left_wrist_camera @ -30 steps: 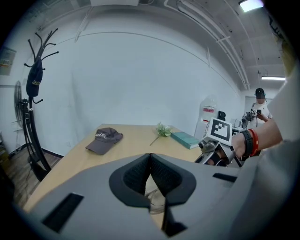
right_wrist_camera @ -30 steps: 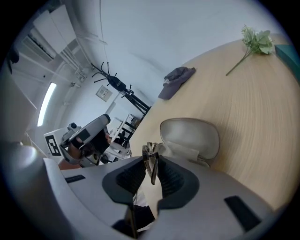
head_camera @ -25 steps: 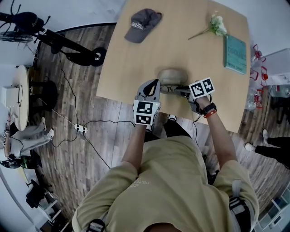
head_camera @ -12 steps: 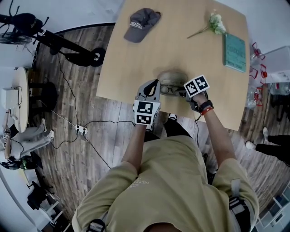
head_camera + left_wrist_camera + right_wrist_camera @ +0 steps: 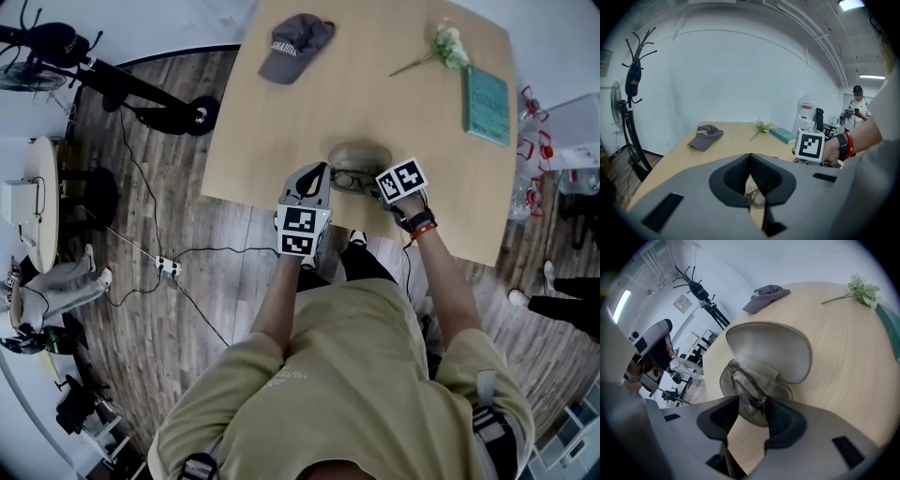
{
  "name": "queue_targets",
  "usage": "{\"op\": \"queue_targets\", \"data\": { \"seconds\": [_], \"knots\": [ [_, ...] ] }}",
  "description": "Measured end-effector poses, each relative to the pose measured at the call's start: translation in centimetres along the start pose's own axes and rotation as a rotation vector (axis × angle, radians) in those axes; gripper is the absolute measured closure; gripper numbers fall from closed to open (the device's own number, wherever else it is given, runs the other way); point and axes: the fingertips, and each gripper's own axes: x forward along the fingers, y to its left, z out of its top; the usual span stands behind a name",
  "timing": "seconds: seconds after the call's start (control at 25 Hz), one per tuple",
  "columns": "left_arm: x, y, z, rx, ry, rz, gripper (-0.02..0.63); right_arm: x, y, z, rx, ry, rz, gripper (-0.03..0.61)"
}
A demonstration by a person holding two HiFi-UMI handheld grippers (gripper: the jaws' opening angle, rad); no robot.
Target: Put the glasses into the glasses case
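Note:
The grey glasses case point(image 5: 360, 154) lies open near the table's front edge, its lid point(image 5: 774, 348) standing up. The glasses point(image 5: 744, 389) rest in the case's lower half, seen faintly in the head view as the glasses point(image 5: 345, 180). My right gripper point(image 5: 751, 412) points steeply down over them, and its jaws are opening. The frame's hinge end sits between the pads, close by the right pad. The right gripper point(image 5: 368, 187) is at the case's right side. My left gripper point(image 5: 322, 176) sits at the case's left rim. Its tips meet in the left gripper point(image 5: 750, 159) view; whether they pinch the rim is unclear.
On the wooden table point(image 5: 281, 141) a grey cap point(image 5: 292, 47) lies far left, a flower sprig point(image 5: 446, 47) and a teal book point(image 5: 487, 106) far right. A coat stand point(image 5: 632, 89) stands left of the table. A person point(image 5: 858, 105) stands behind it on the right.
My right gripper has moved left toward the case and tipped downward, bringing the glasses into the case. My left gripper has stayed put.

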Motion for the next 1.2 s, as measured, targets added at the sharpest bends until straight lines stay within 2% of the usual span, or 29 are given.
{"op": "queue_targets", "data": {
  "seconds": [0.12,0.36,0.56,0.72,0.84,1.0,1.2],
  "knots": [
    [-0.3,0.0,-0.5,0.003,0.01,-0.001,0.592,-0.1,-0.3,0.2,-0.02,-0.007,-0.059,0.36],
    [-1.5,0.0,-0.1,0.01,0.0,-0.004,0.592,-0.3,0.6,0.4,-0.06,-0.022,-0.13,0.235],
    [-2.3,0.2,0.1,0.017,-0.007,-0.004,0.592,-1.6,0.4,1.0,-0.069,-0.113,-0.202,0.147],
    [-3.0,0.3,0.3,0.017,-0.017,-0.006,0.592,-3.0,0.4,1.2,-0.018,-0.215,-0.202,0.156],
    [-3.5,0.2,0.4,0.015,-0.025,-0.012,0.592,-4.3,0.9,1.2,-0.029,-0.286,-0.215,0.186],
    [-4.0,0.3,0.5,-0.002,-0.034,-0.024,0.592,-5.4,2.2,1.1,-0.034,-0.359,-0.212,0.188],
    [-5.1,-0.2,0.9,-0.019,-0.056,-0.031,0.592,-8.6,3.5,0.4,-0.007,-0.433,-0.288,0.242]
  ]
}}
